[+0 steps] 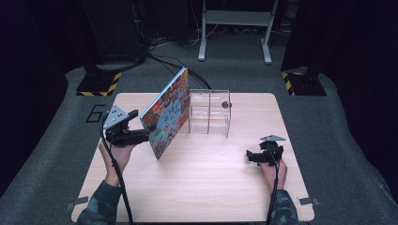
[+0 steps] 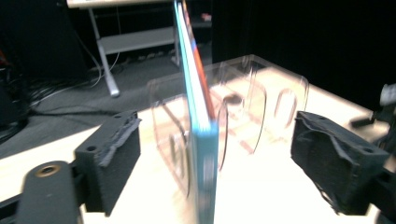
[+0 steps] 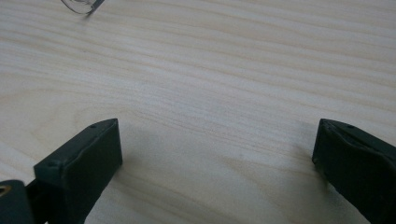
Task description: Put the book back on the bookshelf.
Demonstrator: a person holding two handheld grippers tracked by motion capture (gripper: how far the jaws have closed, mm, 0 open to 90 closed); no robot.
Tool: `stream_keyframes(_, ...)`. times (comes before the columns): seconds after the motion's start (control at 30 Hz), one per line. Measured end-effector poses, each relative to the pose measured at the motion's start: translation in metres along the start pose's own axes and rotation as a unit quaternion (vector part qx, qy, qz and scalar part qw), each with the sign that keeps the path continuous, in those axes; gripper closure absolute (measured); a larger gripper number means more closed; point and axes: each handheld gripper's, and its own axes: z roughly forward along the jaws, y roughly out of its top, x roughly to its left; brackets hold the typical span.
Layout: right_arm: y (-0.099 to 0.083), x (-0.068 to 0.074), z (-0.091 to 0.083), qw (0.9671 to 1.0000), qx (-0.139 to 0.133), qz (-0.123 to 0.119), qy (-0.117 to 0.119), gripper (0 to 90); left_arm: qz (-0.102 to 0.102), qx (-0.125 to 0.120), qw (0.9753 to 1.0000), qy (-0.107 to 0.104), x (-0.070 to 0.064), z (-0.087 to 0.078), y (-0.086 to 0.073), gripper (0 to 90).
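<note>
Nearest the camera in the high view, two camouflage-patterned sleeves [image 1: 101,206] enter from the six o'clock edge, each hand carrying a set of tongs. Right tongs [image 1: 248,156] rest low over bare wood at about four o'clock on the surface [image 1: 202,187], pointing toward nine o'clock; the right gripper view shows both black jaws spread wide with only wood grain between them, so they stand open and hold nothing. Left tongs [image 1: 151,127] sit at about nine o'clock, pointing toward three o'clock at the book [image 1: 166,115]. In the left gripper view the jaws stand wide apart, one on either side of the book's near edge, with a clear gap on each side; they are open and not clamped on it.

Book position: it stands on its lower edge left of the surface's centre, tilted, with its top leaning toward twelve o'clock and its colourful cover facing the right side. Just beyond it, at about twelve o'clock of centre, stands a clear acrylic rack [image 1: 210,112] with upright dividers; the book's upper part is just beside the rack's left end, though contact cannot be confirmed. Farther off, on the floor past the surface, stands a grey metal frame [image 1: 234,28].
</note>
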Motion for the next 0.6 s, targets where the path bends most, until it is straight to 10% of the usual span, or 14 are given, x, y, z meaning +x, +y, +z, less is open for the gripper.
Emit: stream_keyframes(0.6, 0.000, 0.001, 0.001, 1.0000, 0.001, -0.006, -0.005, 0.7, 0.007, 0.065, 0.9976, 0.023, 0.007, -0.030, -0.073, 3.8)
